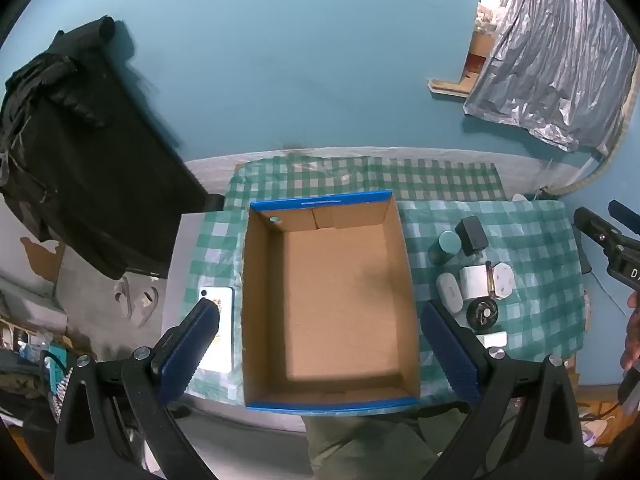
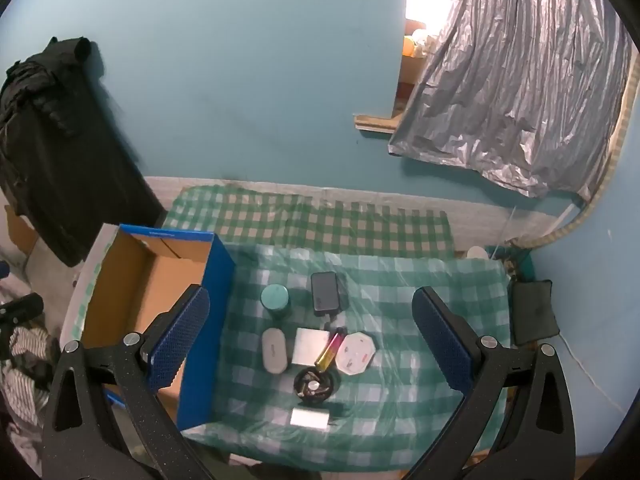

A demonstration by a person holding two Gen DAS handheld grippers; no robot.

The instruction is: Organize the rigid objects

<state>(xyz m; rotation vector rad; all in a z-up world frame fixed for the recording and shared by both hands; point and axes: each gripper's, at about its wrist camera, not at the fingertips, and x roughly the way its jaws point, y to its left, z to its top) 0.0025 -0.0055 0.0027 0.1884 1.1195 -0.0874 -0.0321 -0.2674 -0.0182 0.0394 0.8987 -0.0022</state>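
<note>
Both hand-held grippers gape, released; left [image 1: 320, 344] over cardboard box [image 1: 344, 240]; right [image 2: 312, 344] over clustered objects [image 2: 316, 344].

I count one cardboard box [image 2: 140, 296], one teal jar [image 2: 275, 300], one black power bank [image 2: 325, 293], two white cases [image 2: 273, 349], one round black tin [image 2: 313, 386], one white hexagonal plug [image 2: 355, 353], one vape pen [image 2: 330, 350], one phone [image 1: 219, 332].

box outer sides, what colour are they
Blue outside, plain brown cardboard inside. The box shows its blue side wall best in the right wrist view.
</note>
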